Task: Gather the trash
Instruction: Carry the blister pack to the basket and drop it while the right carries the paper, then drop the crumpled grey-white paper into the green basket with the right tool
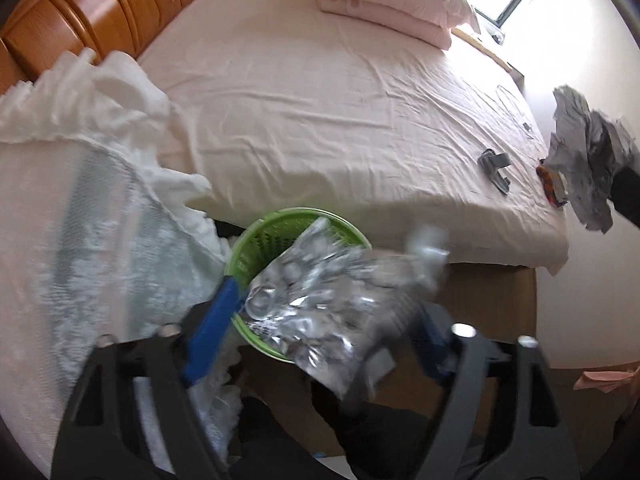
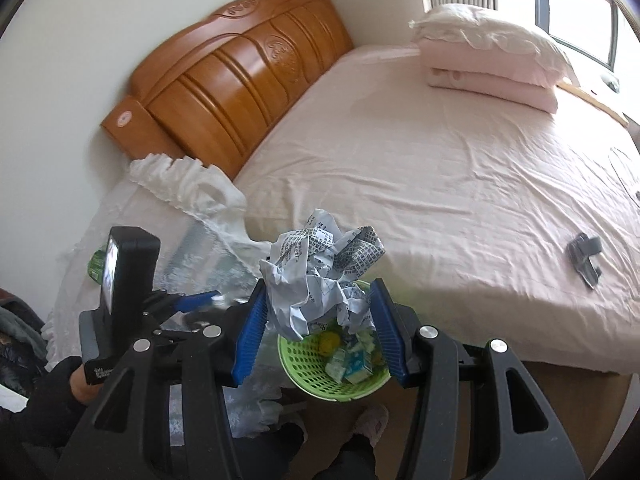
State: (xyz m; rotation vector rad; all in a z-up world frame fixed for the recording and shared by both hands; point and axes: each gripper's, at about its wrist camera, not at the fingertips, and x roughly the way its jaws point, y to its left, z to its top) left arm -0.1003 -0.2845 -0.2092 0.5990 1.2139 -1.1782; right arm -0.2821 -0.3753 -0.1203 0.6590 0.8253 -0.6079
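You're facing a bed under a wrinkled pale pink sheet, with a carved orange-brown wooden headboard against the white wall. At the far side a frilled pillow sits on a folded pink quilt, just below the bright window. Beside the bed, near the headboard, a low surface is draped in white lace cloth with a ruffled edge (what lies beneath it is hidden). A small dark grey clip-like object rests on the sheet near the bed's near edge
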